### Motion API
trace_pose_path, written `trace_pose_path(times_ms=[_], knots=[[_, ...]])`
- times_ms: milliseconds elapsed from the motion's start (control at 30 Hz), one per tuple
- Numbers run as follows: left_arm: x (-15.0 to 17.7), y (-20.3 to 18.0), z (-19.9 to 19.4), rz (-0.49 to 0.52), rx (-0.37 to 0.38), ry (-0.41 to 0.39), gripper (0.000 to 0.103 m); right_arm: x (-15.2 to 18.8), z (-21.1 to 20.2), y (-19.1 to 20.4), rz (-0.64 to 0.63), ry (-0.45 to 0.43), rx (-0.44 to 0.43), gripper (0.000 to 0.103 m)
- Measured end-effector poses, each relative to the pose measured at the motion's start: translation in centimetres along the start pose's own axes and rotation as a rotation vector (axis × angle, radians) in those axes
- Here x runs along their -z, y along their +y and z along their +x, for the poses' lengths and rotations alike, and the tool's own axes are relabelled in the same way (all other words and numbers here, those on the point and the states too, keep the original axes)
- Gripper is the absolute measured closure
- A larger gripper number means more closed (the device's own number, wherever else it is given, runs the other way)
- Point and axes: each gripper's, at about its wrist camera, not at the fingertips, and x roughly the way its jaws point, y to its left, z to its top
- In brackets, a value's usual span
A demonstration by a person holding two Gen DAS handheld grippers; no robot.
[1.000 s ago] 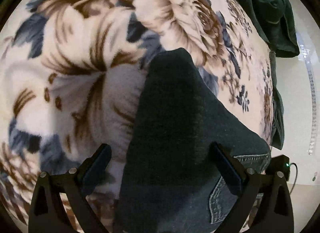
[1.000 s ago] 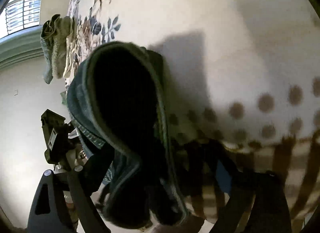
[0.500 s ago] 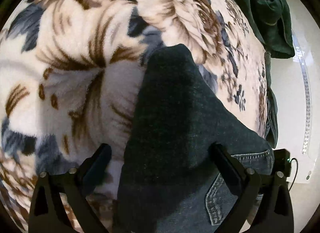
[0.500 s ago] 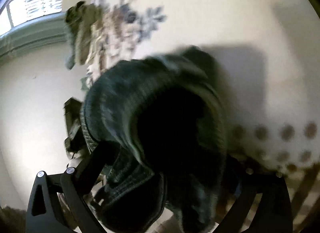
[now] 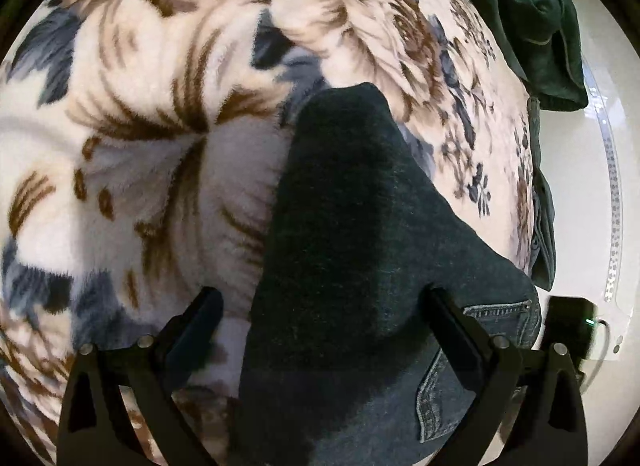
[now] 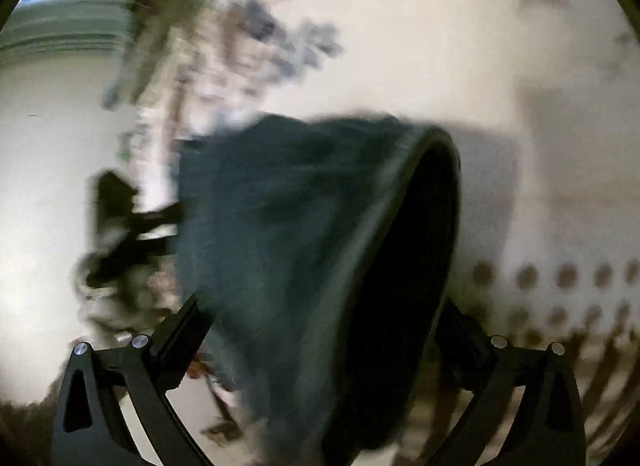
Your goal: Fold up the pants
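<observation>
Dark jeans (image 5: 360, 266) lie on floral fleece blanket (image 5: 160, 125), long axis running away from me, narrow end far, back pocket (image 5: 448, 394) near. Near end cut off below frame. My left gripper (image 5: 324, 330) spread wide, straddling denim, gripping nothing. My right gripper (image 6: 320, 330) also wide; jeans (image 6: 288, 234) bunched between fingers, blurred, hold unclear. Green garment (image 5: 536, 25) at far edge.
</observation>
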Motion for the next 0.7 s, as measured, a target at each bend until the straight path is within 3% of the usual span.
trace_pose_path(times_ms=[133,367,400,433,500,600,700], knots=[[0.0,-0.3,0.2,0.014,-0.011,0.008,0.000,-1.1,1.2,-1.4,0.041,0.036,-0.057,0.000],[0.7,-0.6,0.3,0.054,0.008,0.016,0.000,-1.4,1.1,-1.8,0.052,0.016,-0.120,0.000],[0.9,-0.9,0.3,0.071,0.009,0.009,0.001,-1.3,1.2,-1.5,0.045,0.001,-0.129,0.014],[1.3,-1.5,0.2,0.107,0.023,0.000,0.015,-1.5,1.3,-1.0,0.037,-0.016,-0.140,0.039],[1.8,-2.3,0.0,0.153,0.003,-0.020,0.028,-1.4,1.0,-0.2,0.023,-0.040,-0.120,0.043],[2.2,-2.2,-1.2,0.159,0.010,-0.061,0.058,-0.8,0.0,0.2,0.024,-0.077,-0.112,0.054],[2.5,-1.7,-2.5,0.133,0.039,-0.078,0.067,-0.4,-0.5,0.7,0.027,-0.096,-0.115,0.059]])
